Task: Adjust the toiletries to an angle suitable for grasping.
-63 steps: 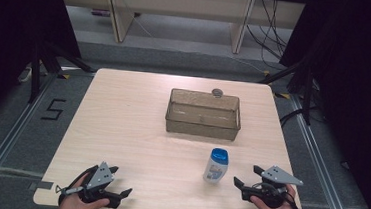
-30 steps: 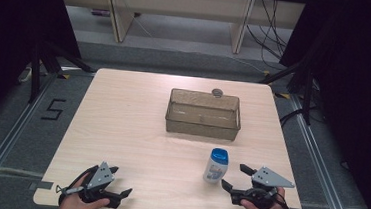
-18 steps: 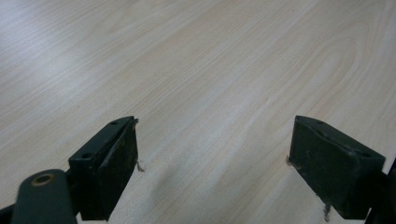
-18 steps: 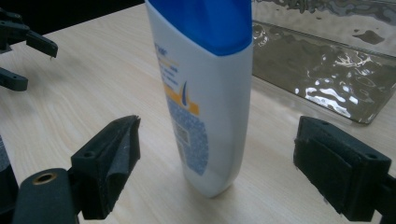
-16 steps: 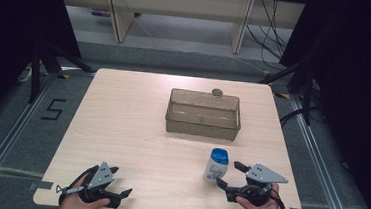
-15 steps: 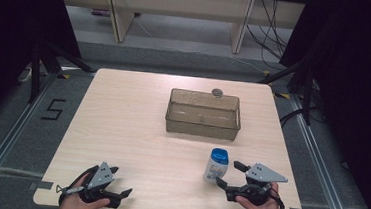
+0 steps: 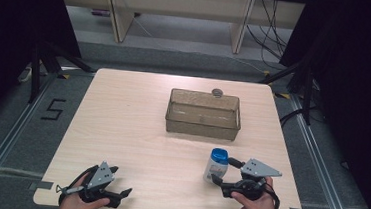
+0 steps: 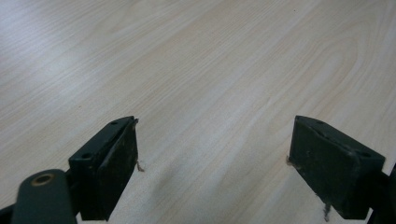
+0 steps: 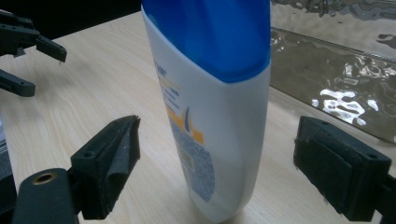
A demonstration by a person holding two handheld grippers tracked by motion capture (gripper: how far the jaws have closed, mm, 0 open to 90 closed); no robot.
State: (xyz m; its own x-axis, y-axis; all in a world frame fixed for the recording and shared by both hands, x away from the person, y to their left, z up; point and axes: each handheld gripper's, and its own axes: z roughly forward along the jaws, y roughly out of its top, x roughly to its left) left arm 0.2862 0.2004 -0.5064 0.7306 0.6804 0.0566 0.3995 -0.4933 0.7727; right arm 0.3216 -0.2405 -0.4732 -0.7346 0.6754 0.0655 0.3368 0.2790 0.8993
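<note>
White plastic bottle with blue cap [image 7: 216,165] stands upright on the tabletop [image 7: 136,130], at 10 o'clock from the right claw [image 7: 225,175], between its wide-open jaws. Left claw [image 7: 117,182] wide, empty, well apart.

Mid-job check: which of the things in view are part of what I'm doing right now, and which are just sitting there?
In the job:
- white bottle with blue cap, standing between the open jaws
- right gripper, reaching for it

Lying about:
- clear bin, empty
- small round thing behind the bin
- left gripper, open over bare table
</note>
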